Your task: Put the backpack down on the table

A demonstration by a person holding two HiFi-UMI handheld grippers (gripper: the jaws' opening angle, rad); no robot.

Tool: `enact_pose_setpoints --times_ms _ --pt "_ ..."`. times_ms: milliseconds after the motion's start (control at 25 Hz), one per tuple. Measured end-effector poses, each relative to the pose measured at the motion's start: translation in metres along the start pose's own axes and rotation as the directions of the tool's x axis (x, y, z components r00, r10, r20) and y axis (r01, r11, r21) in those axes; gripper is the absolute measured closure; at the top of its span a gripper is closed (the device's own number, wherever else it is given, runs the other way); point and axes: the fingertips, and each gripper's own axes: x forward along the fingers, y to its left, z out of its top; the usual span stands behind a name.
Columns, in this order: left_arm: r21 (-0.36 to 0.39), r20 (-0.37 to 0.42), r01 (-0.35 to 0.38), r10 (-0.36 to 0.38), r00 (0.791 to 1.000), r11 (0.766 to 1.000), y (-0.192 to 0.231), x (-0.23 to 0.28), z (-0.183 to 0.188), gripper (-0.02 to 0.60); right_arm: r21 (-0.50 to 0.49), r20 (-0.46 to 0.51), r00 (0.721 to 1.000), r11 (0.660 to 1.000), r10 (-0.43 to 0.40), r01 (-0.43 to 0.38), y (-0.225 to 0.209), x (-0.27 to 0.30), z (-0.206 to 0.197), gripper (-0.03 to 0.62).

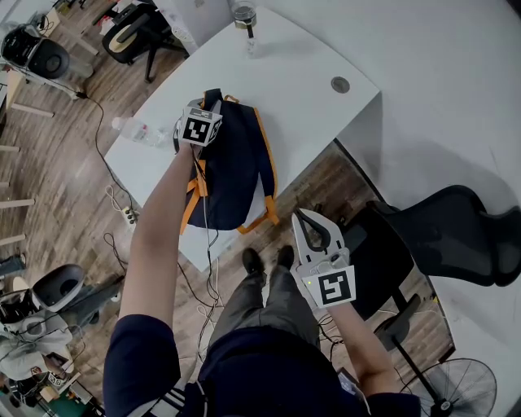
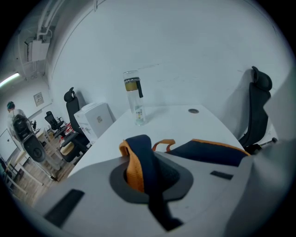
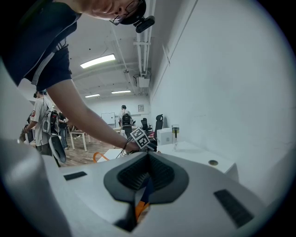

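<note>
A dark navy backpack (image 1: 236, 167) with orange trim lies flat on the white table (image 1: 301, 81); its lower corner and an orange strap hang over the near edge. My left gripper (image 1: 210, 106) is at the backpack's top end, under its marker cube, shut on the navy-and-orange top strap (image 2: 141, 157). The left gripper view shows that strap looped up between the jaws, with the backpack (image 2: 208, 150) on the table (image 2: 185, 120) beyond. My right gripper (image 1: 298, 213) hangs off the table's near edge beside the dangling strap, shut and holding nothing (image 3: 148, 159).
A tall glass bottle (image 1: 244, 20) (image 2: 134, 97) stands at the table's far end, near a round cable grommet (image 1: 340, 84). A clear plastic bottle (image 1: 138, 130) lies at the left edge. A black office chair (image 1: 456, 236) is at the right. A power strip (image 1: 126, 214) lies on the floor.
</note>
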Motion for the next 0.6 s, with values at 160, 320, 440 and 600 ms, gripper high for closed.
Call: enact_pose_setpoints --times_ms 160,320,440,600 --pt "0.007 -0.021 0.006 -0.006 1.0 1.0 -0.0011 0.0007 -0.0052 0.58 0.007 -0.007 1.0 1.0 0.0 0.0 0.002 -0.0009 -0.0023 0.594" --pt "0.025 -0.013 -0.005 0.005 1.0 1.0 -0.0001 0.001 -0.0064 0.579 0.003 -0.005 1.0 1.0 0.002 -0.002 0.004 -0.0009 -0.0035 0.594" --pt "0.034 -0.008 -0.012 0.013 1.0 0.999 0.0004 -0.0015 -0.0047 0.578 0.003 -0.002 1.0 1.0 0.003 -0.003 0.0044 -0.0014 -0.0015 0.594" --pt "0.049 0.011 -0.023 0.022 1.0 0.999 0.0006 -0.0039 -0.0013 0.578 0.0 -0.004 1.0 1.0 0.003 -0.003 0.0042 -0.0026 -0.0018 0.594"
